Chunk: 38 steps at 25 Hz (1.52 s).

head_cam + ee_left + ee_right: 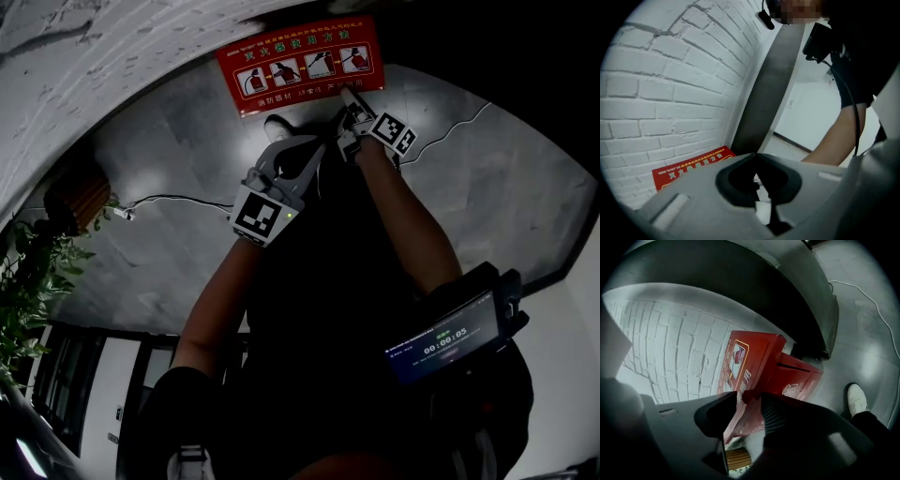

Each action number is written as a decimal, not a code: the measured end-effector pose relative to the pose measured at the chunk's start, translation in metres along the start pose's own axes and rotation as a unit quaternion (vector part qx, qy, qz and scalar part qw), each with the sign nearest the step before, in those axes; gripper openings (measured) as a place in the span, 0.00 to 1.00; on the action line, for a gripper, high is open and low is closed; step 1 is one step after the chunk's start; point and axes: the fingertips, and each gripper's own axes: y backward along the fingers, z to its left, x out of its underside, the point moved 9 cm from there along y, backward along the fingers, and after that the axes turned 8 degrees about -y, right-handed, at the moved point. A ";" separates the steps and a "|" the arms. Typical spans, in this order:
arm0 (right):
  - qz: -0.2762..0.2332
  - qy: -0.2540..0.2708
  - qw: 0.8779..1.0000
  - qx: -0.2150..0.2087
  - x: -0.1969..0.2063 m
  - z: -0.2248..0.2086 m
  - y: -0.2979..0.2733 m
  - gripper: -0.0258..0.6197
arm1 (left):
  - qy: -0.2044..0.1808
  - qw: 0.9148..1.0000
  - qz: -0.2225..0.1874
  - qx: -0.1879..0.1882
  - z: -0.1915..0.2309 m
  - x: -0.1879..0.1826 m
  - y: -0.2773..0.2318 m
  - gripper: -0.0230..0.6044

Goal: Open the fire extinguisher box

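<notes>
1. Two claws here. The right claw is wide open, and the edge of the red lid stands between its jaws. The pads aren't pinching it afaict.
2. The left claw is closed, tips together, nothing in it. In the head view it sits below and left of the right one, clear of the box.
3. The fire extinguisher box is on the grey floor, right up against the white brick wall.
4. The lid has the instruction pics on it. In the head view it's the red panel up top, w/ the right claw's tip just at its lower edge.
5. Can't tell how far the lid is lifted tbh.
6. Other stuff:
   - a white shoe near the box
   - a thin cable across the floor
   - a leafy plant off to the left
   - a lit screen by the person's right arm
</notes>
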 end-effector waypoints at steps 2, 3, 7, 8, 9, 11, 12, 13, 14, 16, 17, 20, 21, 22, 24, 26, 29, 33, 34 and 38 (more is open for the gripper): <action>-0.007 -0.017 1.000 0.000 -0.001 -0.004 -0.002 0.26 | -0.002 1.000 0.000 0.001 0.000 0.000 0.000 0.04; -0.011 -0.024 1.000 0.001 -0.001 -0.005 -0.002 0.26 | -0.003 1.000 0.001 0.001 0.000 0.000 0.000 0.04; -0.022 -0.038 0.999 -0.003 0.002 -0.004 -0.001 0.25 | -0.005 1.000 0.003 0.003 0.002 0.002 0.001 0.04; -0.024 -0.040 0.999 -0.005 0.002 -0.003 0.000 0.24 | -0.006 1.000 0.003 0.004 0.002 0.003 0.001 0.04; -0.026 -0.042 0.999 -0.007 0.002 -0.002 0.001 0.23 | -0.005 1.000 0.002 0.004 0.002 0.002 0.001 0.04; -0.030 -0.043 0.999 -0.014 0.002 0.003 0.005 0.23 | -0.002 1.000 0.000 0.001 0.003 0.000 0.001 0.04; -0.033 -0.044 0.998 -0.018 0.001 0.008 0.008 0.22 | -0.002 1.000 -0.002 0.001 0.003 -0.003 0.001 0.04; -0.035 -0.046 0.998 -0.022 0.000 0.013 0.011 0.21 | -0.004 1.000 -0.003 0.002 0.002 -0.007 0.002 0.04; -0.036 -0.049 0.998 -0.024 0.000 0.018 0.014 0.21 | -0.007 1.000 -0.006 0.002 0.001 -0.012 0.003 0.04; -0.038 -0.057 0.997 -0.027 0.000 0.029 0.021 0.20 | -0.012 1.000 -0.012 0.001 -0.001 -0.021 0.006 0.04; -0.041 -0.064 0.997 -0.026 0.001 0.035 0.024 0.19 | -0.016 1.000 -0.013 0.001 -0.001 -0.025 0.008 0.04; -0.053 -0.076 0.995 -0.028 -0.001 0.057 0.030 0.18 | -0.030 0.999 -0.020 -0.003 0.005 -0.040 0.015 0.04; -0.055 -0.075 0.995 -0.032 -0.002 0.066 0.032 0.18 | -0.033 0.999 -0.023 -0.006 0.007 -0.046 0.018 0.04; -0.057 -0.071 0.995 -0.039 -0.004 0.075 0.034 0.18 | -0.036 0.999 -0.027 -0.009 0.008 -0.052 0.021 0.04; -0.059 -0.058 0.995 -0.056 -0.008 0.096 0.037 0.18 | -0.040 0.999 -0.034 -0.013 0.009 -0.063 0.026 0.04; -0.062 -0.043 0.995 -0.072 -0.016 0.118 0.036 0.18 | -0.044 0.998 -0.038 -0.014 0.010 -0.071 0.030 0.04; -0.071 -0.040 0.993 -0.090 -0.027 0.149 0.025 0.18 | -0.049 0.998 -0.043 -0.020 0.017 -0.078 0.036 0.04; -0.075 -0.012 0.989 -0.127 -0.049 0.180 0.000 0.19 | -0.048 0.997 -0.049 -0.030 0.026 -0.082 0.044 0.04; -0.074 -0.007 0.988 -0.134 -0.054 0.187 -0.006 0.18 | -0.046 0.997 -0.048 -0.032 0.027 -0.081 0.046 0.04; -0.068 0.004 0.986 -0.151 -0.075 0.210 -0.026 0.16 | -0.043 0.997 -0.049 -0.043 0.029 -0.082 0.053 0.04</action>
